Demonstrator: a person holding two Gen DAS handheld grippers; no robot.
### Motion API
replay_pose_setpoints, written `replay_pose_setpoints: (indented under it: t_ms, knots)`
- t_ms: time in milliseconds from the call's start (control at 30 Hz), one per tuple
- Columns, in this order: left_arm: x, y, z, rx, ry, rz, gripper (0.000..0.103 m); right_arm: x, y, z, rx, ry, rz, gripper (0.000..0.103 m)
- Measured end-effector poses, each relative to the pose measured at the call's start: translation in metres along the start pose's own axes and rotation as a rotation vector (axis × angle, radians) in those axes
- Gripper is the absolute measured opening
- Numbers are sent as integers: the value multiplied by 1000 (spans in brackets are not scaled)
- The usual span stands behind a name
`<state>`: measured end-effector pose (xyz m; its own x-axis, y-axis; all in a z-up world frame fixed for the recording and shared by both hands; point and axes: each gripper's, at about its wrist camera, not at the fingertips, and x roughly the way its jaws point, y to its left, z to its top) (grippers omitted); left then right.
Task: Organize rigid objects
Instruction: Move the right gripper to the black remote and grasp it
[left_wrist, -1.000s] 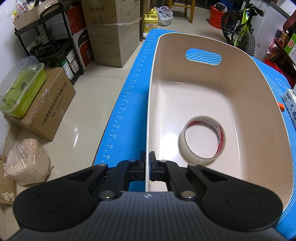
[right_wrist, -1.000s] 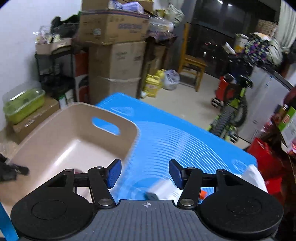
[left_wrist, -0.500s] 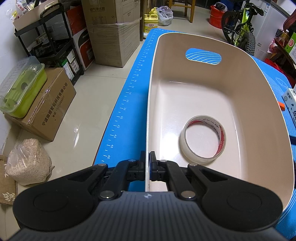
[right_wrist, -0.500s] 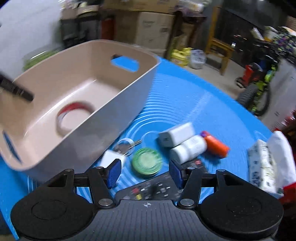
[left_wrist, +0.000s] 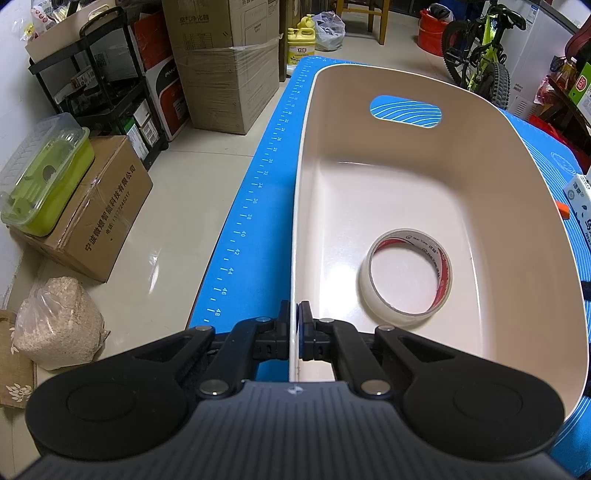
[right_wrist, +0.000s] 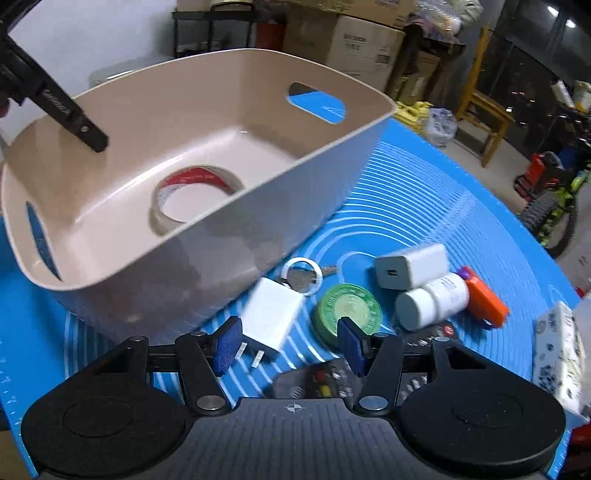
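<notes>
Judging by how things lie, the sorting has barely begun: only a roll of clear tape (left_wrist: 405, 273) with a red-printed core lies flat in the beige plastic bin (left_wrist: 509, 206), just ahead and to the right of the left gripper (left_wrist: 294, 319), whose fingers are pinched on the bin's near rim. The right gripper (right_wrist: 290, 341) hovers with its fingers spread and empty over the loose pile on the blue mat (right_wrist: 424, 199). Between its blue pads lies a white plug adapter (right_wrist: 271, 317); a green round tin (right_wrist: 347, 308) sits by the right pad. Farther ahead are a key ring (right_wrist: 301, 276), a second white charger (right_wrist: 412, 266), a white pill bottle (right_wrist: 432, 302) and an orange cylinder (right_wrist: 485, 297); a remote (right_wrist: 325, 380) lies beneath the fingers.
</notes>
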<state>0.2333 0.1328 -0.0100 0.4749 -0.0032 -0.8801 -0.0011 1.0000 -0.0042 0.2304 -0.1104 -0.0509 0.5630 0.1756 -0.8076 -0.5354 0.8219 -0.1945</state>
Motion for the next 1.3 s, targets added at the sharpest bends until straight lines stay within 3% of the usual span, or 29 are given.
replay_pose_setpoints:
  t_ms: [200, 300, 433, 700, 1100, 1200, 1300]
  knots:
    - [0, -1, 0, 0, 0, 0, 5, -1, -20, -10, 186, 21, -206, 73]
    - [0, -1, -1, 0, -1, 1, 5, 4, -27, -13, 300, 47, -262, 76]
    - [0, -1, -1, 0, 0, 0, 5, 11, -32, -14, 448, 76, -289, 82]
    - [0, -1, -1, 0, -1, 0, 5, 23, -46, -20, 711, 120, -265, 82]
    - [-2, -3, -2, -7, -10, -7, 5, 39, -51, -29, 859, 84, -385, 80]
    - [-2, -3, -2, -10, -12, -11, 5, 41, -48, -30, 866, 63, -405, 76]
    - [-1, -3, -2, -7, -12, -9, 4, 41, -44, -30, 856, 33, -401, 61]
